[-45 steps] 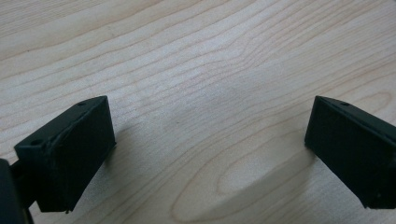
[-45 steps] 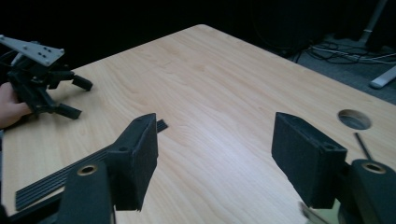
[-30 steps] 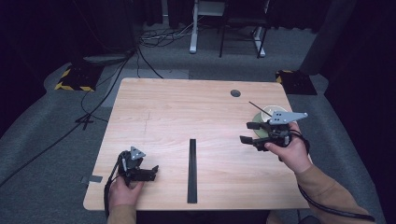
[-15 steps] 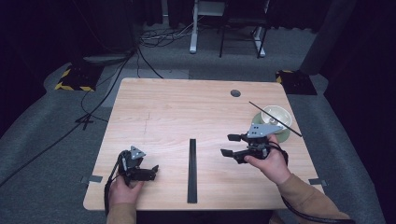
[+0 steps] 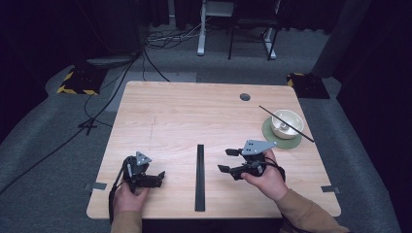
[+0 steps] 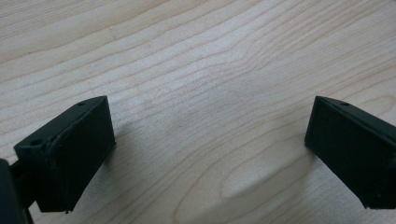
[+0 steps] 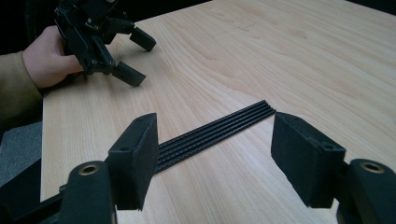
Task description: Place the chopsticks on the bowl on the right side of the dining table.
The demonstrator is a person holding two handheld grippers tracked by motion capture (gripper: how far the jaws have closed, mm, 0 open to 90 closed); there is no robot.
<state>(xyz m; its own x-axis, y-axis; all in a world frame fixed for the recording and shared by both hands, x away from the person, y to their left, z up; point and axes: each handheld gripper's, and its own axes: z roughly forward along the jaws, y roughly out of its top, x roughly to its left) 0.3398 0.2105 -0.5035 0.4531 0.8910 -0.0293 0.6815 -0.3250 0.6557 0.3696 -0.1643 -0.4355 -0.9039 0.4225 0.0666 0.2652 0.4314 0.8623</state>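
A long black ribbed strip (image 5: 199, 177) lies flat on the wooden table (image 5: 194, 111), running front to back near the front edge. My right gripper (image 5: 227, 160) hovers just right of it, jaws pointing left and open with nothing between them. In the right gripper view the strip (image 7: 215, 130) runs across the gap of the right gripper (image 7: 215, 158), farther off. My left gripper (image 5: 160, 178) rests low at the front left, pointing right toward the strip, and also stands open. In its own view the left gripper (image 6: 210, 140) has bare wood between its jaws.
A white bowl (image 5: 286, 124) sits on a green mat (image 5: 272, 138) at the right side, with a thin black stick (image 5: 301, 133) laid across it. A round cable hole (image 5: 245, 97) is near the back edge. The left gripper (image 7: 137, 57) and its hand (image 7: 46, 56) show beyond the strip.
My right gripper has come left and down from beside the bowl toward the black strip, jaws still wide. The left gripper has stayed where it was.
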